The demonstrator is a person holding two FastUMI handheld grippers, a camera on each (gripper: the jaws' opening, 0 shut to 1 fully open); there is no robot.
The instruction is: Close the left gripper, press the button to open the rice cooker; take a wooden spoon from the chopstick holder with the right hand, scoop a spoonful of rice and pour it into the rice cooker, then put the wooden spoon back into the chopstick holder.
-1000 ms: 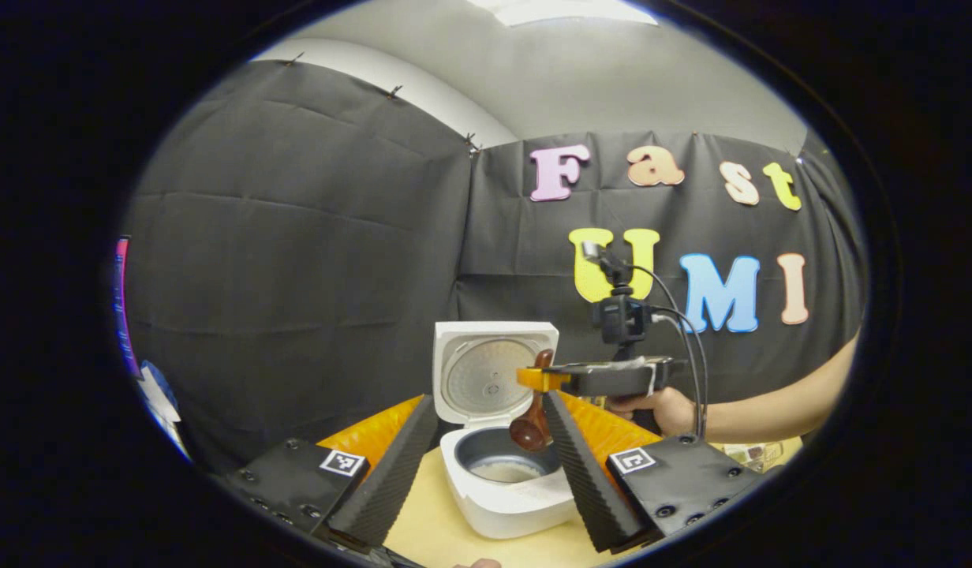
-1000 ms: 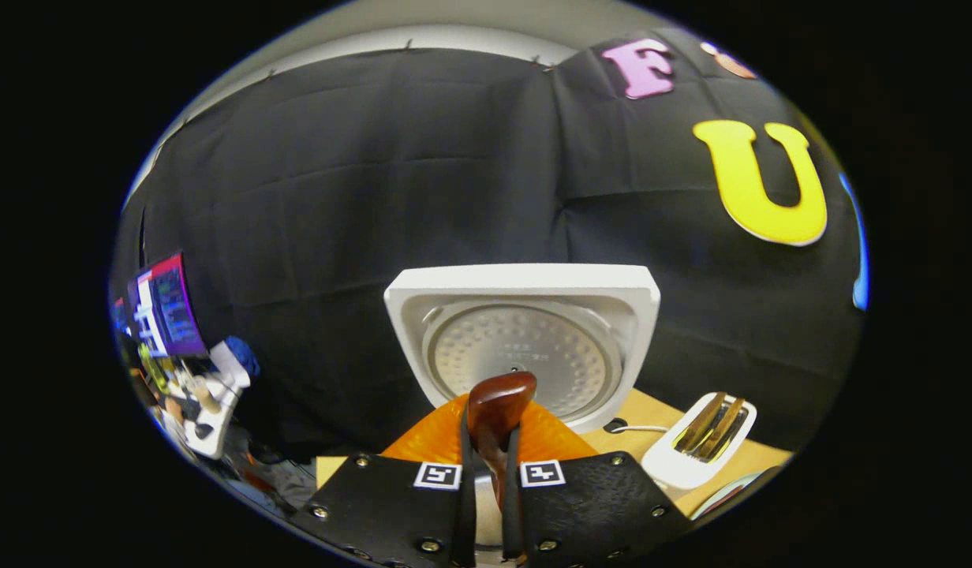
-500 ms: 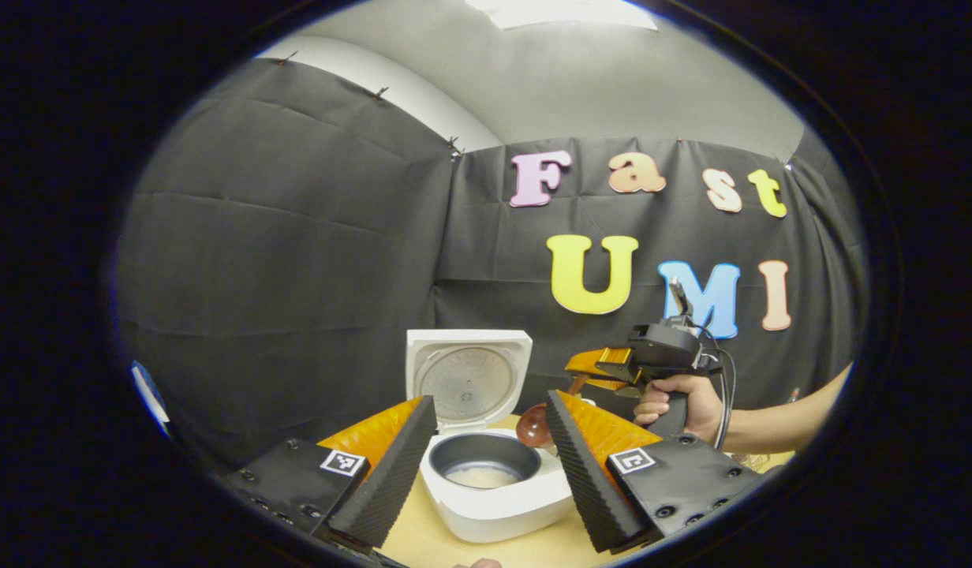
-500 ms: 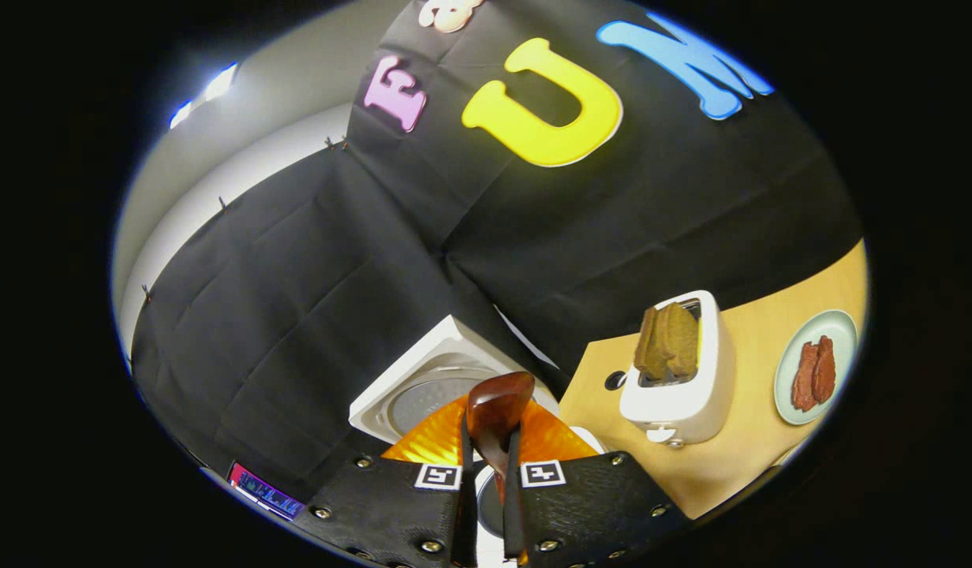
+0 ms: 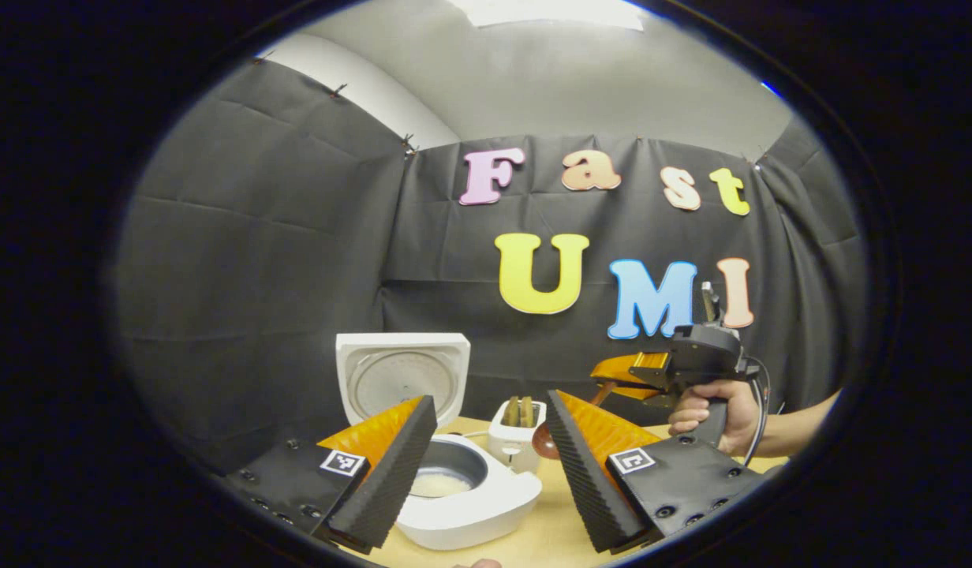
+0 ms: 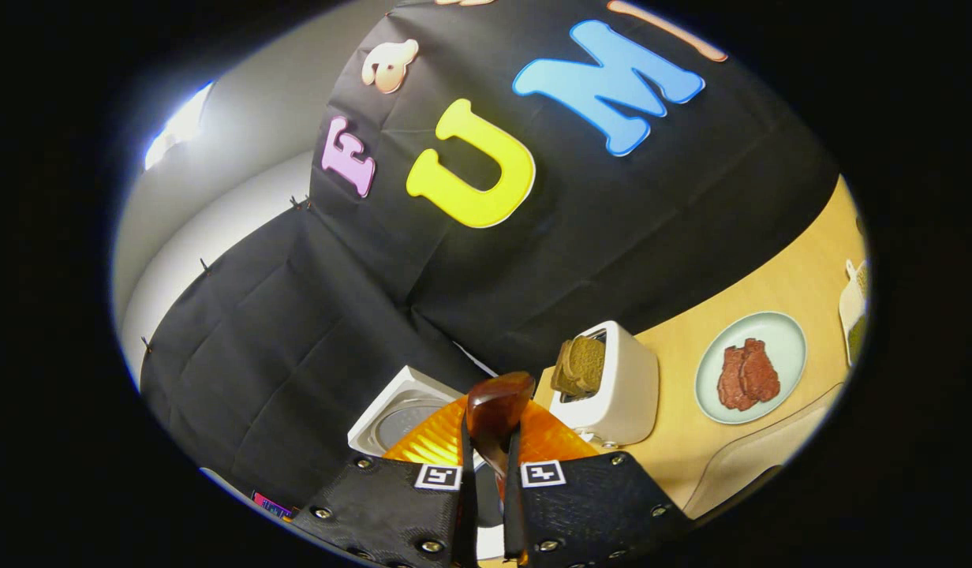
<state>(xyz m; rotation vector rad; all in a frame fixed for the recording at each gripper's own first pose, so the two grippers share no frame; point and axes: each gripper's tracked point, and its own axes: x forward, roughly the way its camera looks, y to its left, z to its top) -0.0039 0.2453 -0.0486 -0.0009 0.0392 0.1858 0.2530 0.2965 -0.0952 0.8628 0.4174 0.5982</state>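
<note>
The white rice cooker (image 5: 476,509) stands with its lid (image 5: 401,377) raised, and rice lies in the inner pot (image 5: 446,481). In the left gripper view, my left gripper (image 5: 488,402) is open just in front of the cooker with nothing between its fingers. To the right, a hand holds my right gripper (image 5: 612,375) above the table, to the right of the cooker. It is shut on the handle of the wooden spoon (image 5: 544,443), whose bowl hangs down beside the toaster. In the right gripper view, the spoon (image 6: 498,404) sticks up between the shut fingers of my right gripper (image 6: 486,473), and the cooker lid (image 6: 395,406) lies to the lower left.
A white toaster (image 6: 616,386) with bread in its slots stands right of the cooker, also seen as the toaster (image 5: 517,438) in the left gripper view. A pale green plate (image 6: 786,347) with meat slices lies further right. A light board (image 6: 758,457) sits near the table edge.
My right gripper has carried the spoon out of the cooker and off to the right, tilting as it went. The left gripper view has swung right, so the cooker sits further left.
</note>
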